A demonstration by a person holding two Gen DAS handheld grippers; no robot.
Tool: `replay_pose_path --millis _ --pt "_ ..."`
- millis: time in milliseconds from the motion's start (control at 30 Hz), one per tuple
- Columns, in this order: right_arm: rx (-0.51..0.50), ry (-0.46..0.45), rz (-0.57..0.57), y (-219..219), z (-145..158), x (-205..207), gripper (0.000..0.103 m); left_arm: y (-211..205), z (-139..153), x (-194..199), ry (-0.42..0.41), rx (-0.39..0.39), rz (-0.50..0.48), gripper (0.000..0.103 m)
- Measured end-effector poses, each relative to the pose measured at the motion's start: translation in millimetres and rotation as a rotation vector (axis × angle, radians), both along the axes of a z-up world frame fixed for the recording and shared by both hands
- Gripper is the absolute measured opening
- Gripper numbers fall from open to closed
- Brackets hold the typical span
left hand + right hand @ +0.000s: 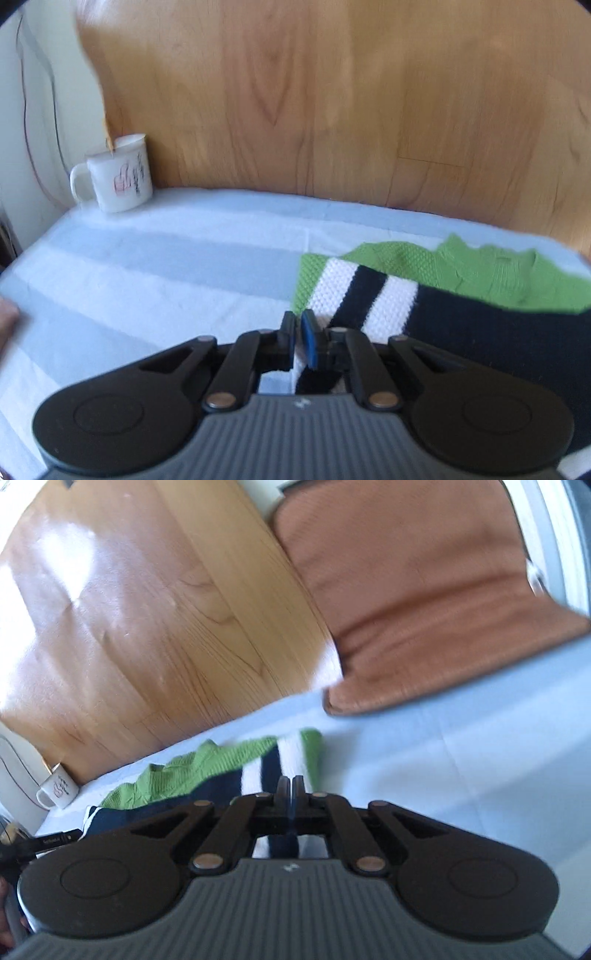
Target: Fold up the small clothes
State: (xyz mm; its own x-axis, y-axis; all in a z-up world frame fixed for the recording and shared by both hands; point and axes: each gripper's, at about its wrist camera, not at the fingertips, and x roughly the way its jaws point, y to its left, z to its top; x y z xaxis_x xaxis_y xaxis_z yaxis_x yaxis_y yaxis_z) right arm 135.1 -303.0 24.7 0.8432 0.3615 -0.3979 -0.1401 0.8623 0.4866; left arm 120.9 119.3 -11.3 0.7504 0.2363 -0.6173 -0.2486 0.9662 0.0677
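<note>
Left wrist view: the left claw (298, 328) is pinched nearly closed on the striped edge of the knit garment (424, 295), which lies on the white-covered table (147, 266) toward 3 o'clock. A mug (120, 175) stands at 10 o'clock.

Right wrist view: the right claw (291, 788) clamps the garment's striped edge (269, 764); a brown cushion (417, 602) lies at 1 o'clock.

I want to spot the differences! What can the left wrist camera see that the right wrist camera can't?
Only the left wrist view shows the left gripper, its fingers nearly together at the sweater's striped edge. Only the right wrist view shows the brown cushion and the right gripper, pinching the sweater. Both show the green, white and navy sweater, the white mug, the pale blue sheet and the wooden board.
</note>
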Motion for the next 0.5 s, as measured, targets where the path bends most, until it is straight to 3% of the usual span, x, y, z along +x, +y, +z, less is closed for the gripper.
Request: replay_pose_path --millis 100,133,167,233,300,333,367,500 --pt "0.050 -0.038 0.047 5.6 10.3 -5.8 0.011 -9.6 3.9 -4.6 -0.014 0.036 -0.028 0.011" --pt "0.043 -0.053 0.071 11.1 13.6 -4.6 0.019 -10.0 3.0 -5.0 -0.011 0.039 -0.027 0.012" --pt "0.014 -0.066 0.091 15.7 15.4 -1.5 0.034 -9.1 1.3 -4.5 -0.001 0.033 -0.024 0.013" --pt "-0.091 -0.061 0.109 33.5 20.0 3.2 0.047 -7.3 2.0 -3.0 -0.001 0.015 -0.017 0.014" --pt "-0.154 -0.012 0.133 46.5 14.1 13.1 0.042 -6.6 1.3 -1.7 -0.002 0.017 -0.018 0.014" --pt "-0.145 0.006 0.165 49.6 10.5 16.2 0.020 -5.9 0.7 1.2 -0.003 0.020 -0.018 0.014" --pt "-0.143 0.014 0.191 50.3 7.6 16.9 0.012 -6.8 0.7 0.0 -0.006 0.021 -0.020 0.011" --pt "-0.150 -0.130 0.146 46.7 27.0 5.4 0.010 -4.3 3.4 -2.2 -0.065 0.015 -0.010 0.006"
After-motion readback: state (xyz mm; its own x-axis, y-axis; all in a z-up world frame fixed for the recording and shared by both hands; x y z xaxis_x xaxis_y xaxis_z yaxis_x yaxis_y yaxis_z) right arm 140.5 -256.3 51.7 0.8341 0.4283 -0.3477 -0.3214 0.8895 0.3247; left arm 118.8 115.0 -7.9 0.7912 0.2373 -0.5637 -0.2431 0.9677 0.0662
